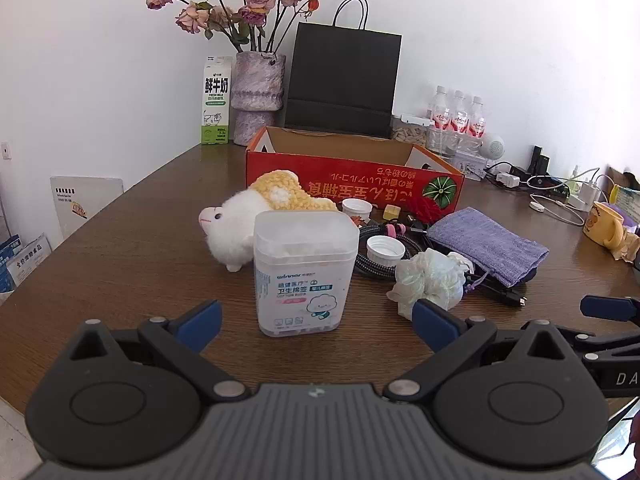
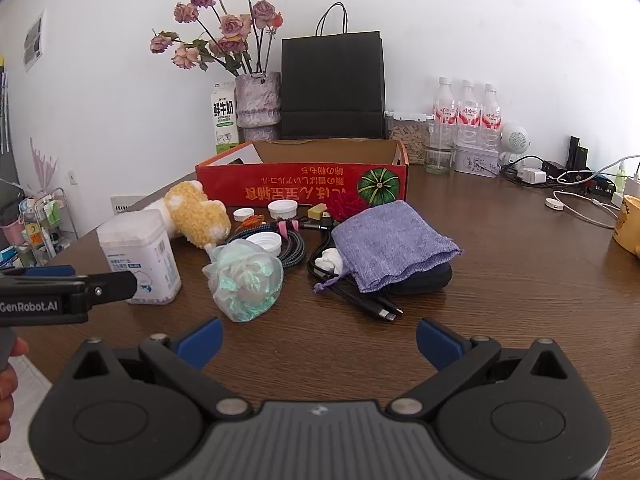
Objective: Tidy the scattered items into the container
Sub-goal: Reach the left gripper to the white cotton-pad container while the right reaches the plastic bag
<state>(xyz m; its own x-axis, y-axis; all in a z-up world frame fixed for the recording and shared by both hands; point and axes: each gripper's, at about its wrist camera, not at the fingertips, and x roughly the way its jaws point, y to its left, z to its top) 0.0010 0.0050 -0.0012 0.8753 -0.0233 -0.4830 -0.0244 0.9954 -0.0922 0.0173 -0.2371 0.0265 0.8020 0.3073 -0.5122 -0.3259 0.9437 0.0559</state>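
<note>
A white plaster wall (image 2: 480, 20) stands behind the dark brown wooden table (image 2: 520, 300). At the far side of the table, an open red cardboard box (image 2: 304, 186) sits before a black paper bag (image 2: 332, 88). The scattered items lie near the box: a purple knitted cloth pouch (image 2: 390, 242), a white and yellow plush sheep (image 1: 248, 220) and a clear plastic cotton-swab box (image 1: 304, 276). The left gripper (image 1: 316, 320) and the right gripper (image 2: 320, 338) are both wide apart, holding nothing.
</note>
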